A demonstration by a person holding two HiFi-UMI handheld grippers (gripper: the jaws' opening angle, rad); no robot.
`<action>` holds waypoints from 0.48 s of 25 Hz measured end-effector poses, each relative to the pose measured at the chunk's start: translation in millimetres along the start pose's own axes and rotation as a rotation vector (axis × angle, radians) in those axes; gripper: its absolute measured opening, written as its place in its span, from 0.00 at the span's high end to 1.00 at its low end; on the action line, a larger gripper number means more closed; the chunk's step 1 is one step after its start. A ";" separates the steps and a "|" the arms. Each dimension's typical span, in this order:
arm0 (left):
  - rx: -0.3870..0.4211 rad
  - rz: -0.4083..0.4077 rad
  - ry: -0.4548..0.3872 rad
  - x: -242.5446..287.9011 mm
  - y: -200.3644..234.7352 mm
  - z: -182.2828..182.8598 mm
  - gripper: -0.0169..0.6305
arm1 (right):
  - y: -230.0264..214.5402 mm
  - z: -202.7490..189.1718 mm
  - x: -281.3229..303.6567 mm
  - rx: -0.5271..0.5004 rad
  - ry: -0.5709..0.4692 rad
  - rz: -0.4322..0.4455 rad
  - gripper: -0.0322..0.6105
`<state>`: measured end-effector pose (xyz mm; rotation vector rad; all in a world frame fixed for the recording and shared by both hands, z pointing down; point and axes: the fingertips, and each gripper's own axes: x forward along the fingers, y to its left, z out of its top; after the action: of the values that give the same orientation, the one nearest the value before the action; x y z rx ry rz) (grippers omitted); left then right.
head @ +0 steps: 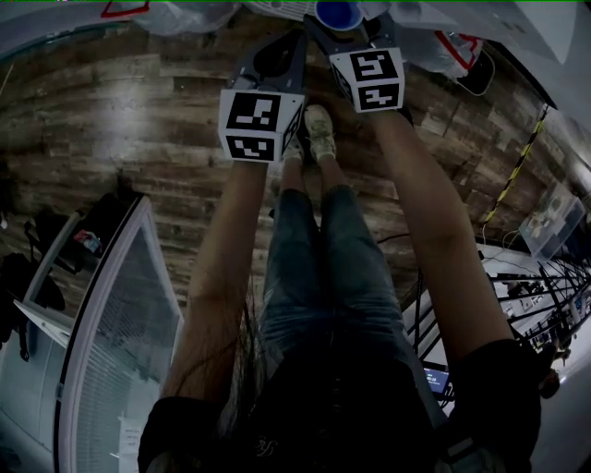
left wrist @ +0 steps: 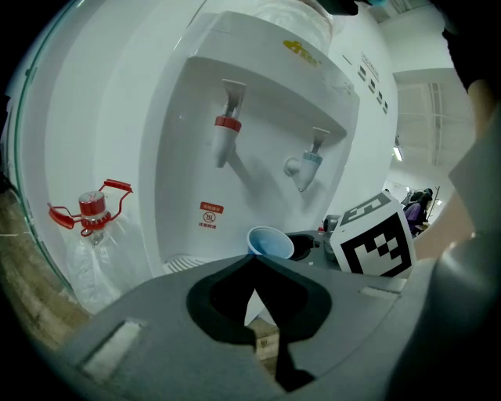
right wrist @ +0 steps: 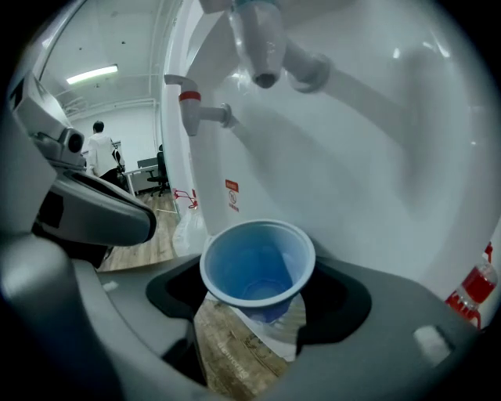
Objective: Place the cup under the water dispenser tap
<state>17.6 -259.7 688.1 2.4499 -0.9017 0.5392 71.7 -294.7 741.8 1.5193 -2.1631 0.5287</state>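
Observation:
In the right gripper view a blue plastic cup (right wrist: 258,266) stands upright between the jaws of my right gripper (right wrist: 258,301), which is shut on it. The cup hangs in front of the white water dispenser (right wrist: 376,157), slightly below and in front of its blue tap (right wrist: 258,39); the red tap (right wrist: 192,106) is further left. In the left gripper view the cup (left wrist: 270,243) shows below the blue tap (left wrist: 307,164). My left gripper (left wrist: 252,262) is shut and holds nothing. The head view shows both grippers (head: 277,60) (head: 343,32) at the top, with the cup (head: 337,13).
A large water bottle (left wrist: 92,211) with a red cap and handle stands left of the dispenser. The drip tray (left wrist: 184,262) lies under the taps. A glass panel (head: 111,314) is at the left on the wooden floor (head: 138,120). A person (right wrist: 100,149) stands far off.

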 end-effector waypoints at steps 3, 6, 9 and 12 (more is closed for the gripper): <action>-0.008 -0.002 -0.004 0.9 -1.1 -1.7 0.97 | -1.6 -2.5 0.3 0.024 0.008 -0.012 0.44; -0.009 -0.007 -0.003 1.7 -2.6 -3.5 0.97 | -2.7 -8.8 0.6 0.030 0.025 -0.017 0.44; -0.015 -0.009 0.005 3.4 -3.0 -5.5 0.97 | -7.3 -18.4 0.9 0.025 0.038 -0.039 0.44; -0.014 -0.015 0.015 2.8 -4.3 -8.2 0.97 | -9.1 -33.4 -0.8 0.045 0.076 -0.058 0.41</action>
<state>20.9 -253.7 694.9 2.4345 -0.8776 0.5440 85.1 -278.8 769.5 1.5553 -2.0566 0.6087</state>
